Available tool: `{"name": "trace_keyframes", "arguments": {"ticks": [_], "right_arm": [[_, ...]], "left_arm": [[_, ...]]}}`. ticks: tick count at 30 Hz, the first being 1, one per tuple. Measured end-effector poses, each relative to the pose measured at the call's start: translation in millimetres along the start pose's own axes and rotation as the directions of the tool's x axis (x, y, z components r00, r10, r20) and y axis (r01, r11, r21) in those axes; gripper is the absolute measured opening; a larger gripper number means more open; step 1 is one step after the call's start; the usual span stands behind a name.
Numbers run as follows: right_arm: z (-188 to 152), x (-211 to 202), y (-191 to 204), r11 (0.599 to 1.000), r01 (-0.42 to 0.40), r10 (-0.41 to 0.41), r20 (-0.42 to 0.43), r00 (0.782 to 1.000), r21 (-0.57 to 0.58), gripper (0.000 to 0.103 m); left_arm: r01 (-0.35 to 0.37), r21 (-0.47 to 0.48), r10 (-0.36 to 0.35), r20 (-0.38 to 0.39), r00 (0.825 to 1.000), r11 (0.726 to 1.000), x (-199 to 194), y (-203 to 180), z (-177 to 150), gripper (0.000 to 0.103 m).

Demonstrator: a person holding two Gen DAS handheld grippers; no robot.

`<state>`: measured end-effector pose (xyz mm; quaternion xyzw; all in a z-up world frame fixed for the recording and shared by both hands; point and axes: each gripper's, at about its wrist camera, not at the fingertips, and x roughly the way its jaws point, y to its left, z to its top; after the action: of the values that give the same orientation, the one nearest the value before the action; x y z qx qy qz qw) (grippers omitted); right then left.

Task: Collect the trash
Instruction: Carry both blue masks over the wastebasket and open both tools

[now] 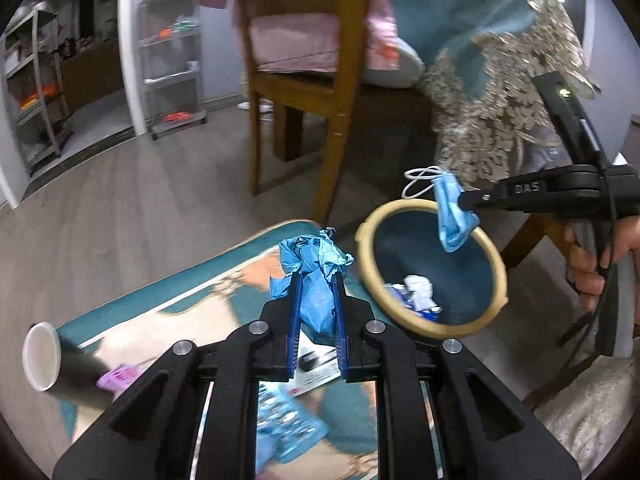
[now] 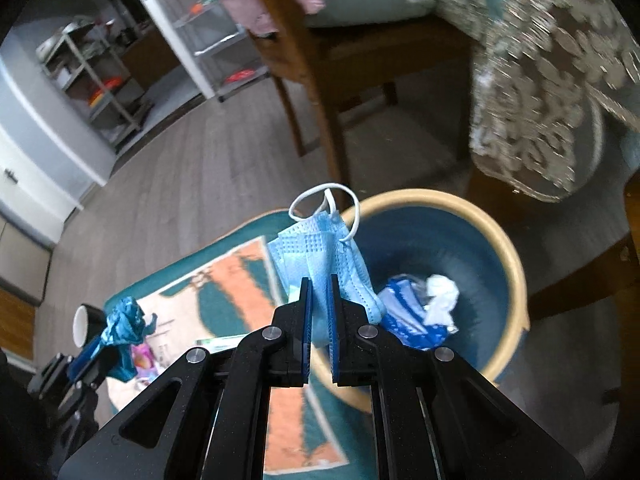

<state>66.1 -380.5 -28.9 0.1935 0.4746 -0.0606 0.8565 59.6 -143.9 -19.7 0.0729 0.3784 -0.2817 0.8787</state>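
A blue face mask [image 2: 324,256] is pinched between the nearly closed jaws of the right gripper [image 2: 319,312] and is held above the near rim of the blue bin [image 1: 430,330], where white and blue scraps already lie. A crumpled blue glove [image 1: 316,280] is clamped in the left gripper [image 1: 316,320], above the patterned rug [image 1: 180,320] and just beside the bin. If the mask is released here, it could be caught on the rim by its ear loops or dropped onto the rug. A paper cup [image 1: 42,356] and wrappers are left on the rug.
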Motion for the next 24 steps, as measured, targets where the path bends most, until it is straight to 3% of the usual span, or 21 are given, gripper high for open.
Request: {"name": "trace_keyframes", "arguments": {"ticks": [8, 15, 19, 20, 22, 24], "right_arm": [[-2.6, 25.2, -64.0, 0.991, 0.08, -0.072, -0.073, 0.995, 0.107, 0.008], [-7.3, 43.1, -84.6, 0.983, 0.142, -0.127, -0.134, 0.983, 0.114, 0.008], [-8.7, 47.5, -84.2, 0.983, 0.16, -0.146, -0.146, 0.978, 0.09, 0.011], [-9.0, 47.9, -81.6, 0.983, 0.166, -0.154, -0.145, 0.977, 0.073, 0.015], [-8.5, 47.7, -80.0, 0.983, 0.177, -0.169, -0.137, 0.976, 0.045, 0.03], [-7.1, 47.4, -79.6, 0.983, 0.179, -0.173, -0.128, 0.977, 0.041, 0.043]], "left_arm": [[0.094, 0.083, -0.09, -0.051, 0.995, 0.992, 54.5, -54.4, 3.8, 0.013], [0.186, 0.159, -0.172, -0.098, 0.98, 0.97, 90.0, -92.3, 0.4, 0.013], [0.246, 0.15, -0.229, -0.12, 0.966, 0.958, 105.9, -107.0, 0.1, 0.016], [0.255, 0.15, -0.237, -0.129, 0.963, 0.955, 108.8, -109.9, -1.3, 0.018], [0.257, 0.163, -0.235, -0.14, 0.962, 0.953, 112.0, -114.1, -3.9, 0.035], [0.243, 0.174, -0.222, -0.132, 0.966, 0.954, 110.7, -113.9, -5.0, 0.044]]}}
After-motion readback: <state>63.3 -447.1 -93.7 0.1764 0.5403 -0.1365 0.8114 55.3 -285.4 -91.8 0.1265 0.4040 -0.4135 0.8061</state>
